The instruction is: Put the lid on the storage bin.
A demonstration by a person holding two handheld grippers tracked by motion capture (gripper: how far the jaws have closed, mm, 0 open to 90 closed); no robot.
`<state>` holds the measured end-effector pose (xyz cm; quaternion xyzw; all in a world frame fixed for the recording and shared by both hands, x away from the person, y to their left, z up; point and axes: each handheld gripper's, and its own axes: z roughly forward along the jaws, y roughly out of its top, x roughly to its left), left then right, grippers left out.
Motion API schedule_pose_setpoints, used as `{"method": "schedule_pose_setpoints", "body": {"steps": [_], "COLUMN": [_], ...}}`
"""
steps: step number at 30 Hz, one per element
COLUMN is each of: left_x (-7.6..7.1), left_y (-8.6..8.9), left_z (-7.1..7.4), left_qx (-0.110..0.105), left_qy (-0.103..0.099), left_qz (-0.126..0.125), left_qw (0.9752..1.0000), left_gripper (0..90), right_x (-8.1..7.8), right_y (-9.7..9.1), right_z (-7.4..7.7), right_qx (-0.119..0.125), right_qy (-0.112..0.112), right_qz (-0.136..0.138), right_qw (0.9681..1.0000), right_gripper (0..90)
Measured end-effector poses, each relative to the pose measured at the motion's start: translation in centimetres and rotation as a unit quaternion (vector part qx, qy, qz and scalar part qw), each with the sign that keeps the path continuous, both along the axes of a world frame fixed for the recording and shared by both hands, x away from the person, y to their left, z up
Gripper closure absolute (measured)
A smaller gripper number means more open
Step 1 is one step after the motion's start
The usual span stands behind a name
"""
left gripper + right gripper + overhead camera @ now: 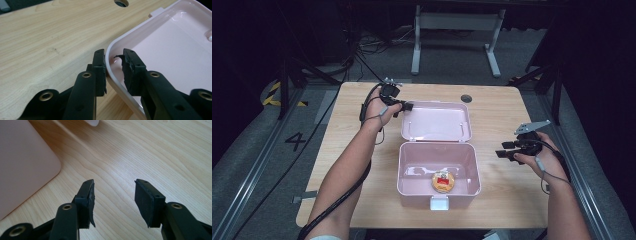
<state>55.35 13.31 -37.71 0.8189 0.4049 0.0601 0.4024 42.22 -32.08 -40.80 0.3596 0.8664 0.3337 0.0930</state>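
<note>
The light wooden desk [492,107] has a small round grommet hole [467,98] near its far edge. On the grey floor beyond it stands the white frame of another table [457,22], with dark cables [362,50] trailing across the floor to its left. Left of the desk, the floor carries a painted number 4 [295,141] and a patch of yellow-and-black hazard tape [274,95].

The round orange thing [443,181] in the pink box [409,167] is too small to identify.
</note>
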Motion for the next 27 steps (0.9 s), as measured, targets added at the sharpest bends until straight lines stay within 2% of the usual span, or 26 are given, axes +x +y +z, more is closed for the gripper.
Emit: {"method": "schedule_pose_setpoints", "body": {"steps": [10, 16, 27], "left_x": [-0.4, -0.8, -1.6], "left_y": [0.0, 0.2, 0.3], "left_z": [1.6, 2.7, 4.5], "left_qx": [0.003, -0.012, -0.014], "left_qy": [-0.024, -0.037, -0.064], "left_qz": [0.002, 0.006, 0.005], "left_qw": [0.9997, 0.9992, 0.9978], "left_gripper": [75.2, 76.2, 77.7], "right_x": [-0.1, -0.1, -0.2], "right_y": [0.0, 0.1, 0.1], "right_z": [0.1, 0.1, 0.4], "right_qx": [0.002, 0.003, 0.013], "right_qy": [-0.001, -0.002, -0.005], "right_qz": [0.001, 0.001, 0.007], "right_qw": [1.0000, 1.0000, 0.9999], "right_gripper": [51.3, 51.4, 51.6]}}
